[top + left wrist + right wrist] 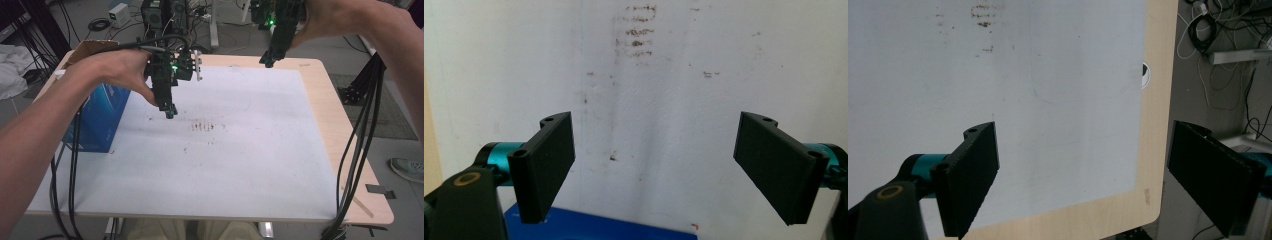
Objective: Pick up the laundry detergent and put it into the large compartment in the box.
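My left gripper (pixel 170 111) hangs over the left half of the white mat (pixel 240 165), held by a hand, pointing down. In its own view the left gripper (pixel 656 137) stands wide open with nothing between its jaws, above bare mat. My right gripper (pixel 268 61) is held high over the table's far edge. The right gripper (pixel 1083 150) is also wide open and holds nothing; below it lie the mat and the wooden table corner (pixel 1154 150).
A blue box (pixel 97 117) stands at the mat's left edge, just left of the left gripper, and its top edge (pixel 599 227) shows below the jaws. Brown stains (pixel 202 126) mark the mat's middle. Black cables (pixel 357 135) hang at the right. Equipment and wires lie on the floor beyond.
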### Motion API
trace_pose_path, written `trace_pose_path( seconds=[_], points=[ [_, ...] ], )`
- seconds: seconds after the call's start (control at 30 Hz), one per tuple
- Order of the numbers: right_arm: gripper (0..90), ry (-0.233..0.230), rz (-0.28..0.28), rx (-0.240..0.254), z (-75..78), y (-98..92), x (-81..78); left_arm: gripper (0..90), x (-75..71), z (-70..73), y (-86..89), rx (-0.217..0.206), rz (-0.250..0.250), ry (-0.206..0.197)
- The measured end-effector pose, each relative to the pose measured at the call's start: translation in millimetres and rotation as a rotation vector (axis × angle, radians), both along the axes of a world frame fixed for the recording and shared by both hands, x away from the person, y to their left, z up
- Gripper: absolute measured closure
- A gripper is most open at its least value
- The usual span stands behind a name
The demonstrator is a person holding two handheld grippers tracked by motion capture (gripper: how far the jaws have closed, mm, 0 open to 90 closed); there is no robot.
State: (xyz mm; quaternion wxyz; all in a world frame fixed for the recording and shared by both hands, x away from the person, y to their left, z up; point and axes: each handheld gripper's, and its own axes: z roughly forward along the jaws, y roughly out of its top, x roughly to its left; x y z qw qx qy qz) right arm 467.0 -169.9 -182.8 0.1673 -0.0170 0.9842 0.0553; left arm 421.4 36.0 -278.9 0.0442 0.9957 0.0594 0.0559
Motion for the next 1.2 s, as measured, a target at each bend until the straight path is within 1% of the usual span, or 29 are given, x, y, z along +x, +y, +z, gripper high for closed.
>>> trace_pose_path(
  seconds=[0.1,0.2,0.33,0.53,0.6,0.7,0.73,0.97,1.07,1.2],
  points=[
    [12.5,0.000,0.001,0.004,-0.3,0.0,0.0,16.8,1.0,-3.0,-0.9,0.010,-0.001,0.005],
    [12.5,0.006,0.000,0.015,-0.4,-1.1,0.6,16.7,1.2,-4.3,-1.6,0.008,-0.007,-0.001],
    [12.5,0.011,-0.002,0.021,-0.6,-2.9,1.2,16.8,1.2,-5.8,-1.3,0.004,0.005,0.004],
    [12.5,0.014,-0.007,0.015,-2.8,-4.6,1.7,16.8,1.6,-7.6,-2.5,0.012,-0.003,0.011],
    [12.5,0.013,-0.011,0.014,-3.2,-5.1,1.5,16.8,1.5,-8.3,-3.0,0.005,-0.003,0.011],
    [12.5,0.011,-0.003,0.017,-3.0,-5.6,2.1,16.8,1.1,-7.5,-3.7,0.004,-0.005,0.010],
    [12.5,0.013,-0.010,0.016,-2.4,-5.8,1.5,16.8,0.8,-7.3,-3.8,0.004,-0.005,0.010],
    [12.5,0.013,-0.014,0.017,-2.2,-6.7,0.8,16.8,0.0,-7.0,-4.0,0.006,-0.007,0.014],
    [12.5,0.014,-0.009,0.020,-2.2,-6.5,0.6,16.7,0.0,-7.0,-4.2,0.005,-0.010,0.011],
    [12.5,0.016,-0.017,0.024,-1.9,-6.7,-0.1,16.8,0.1,-6.7,-4.0,0.000,-0.012,0.009]
  ],
)
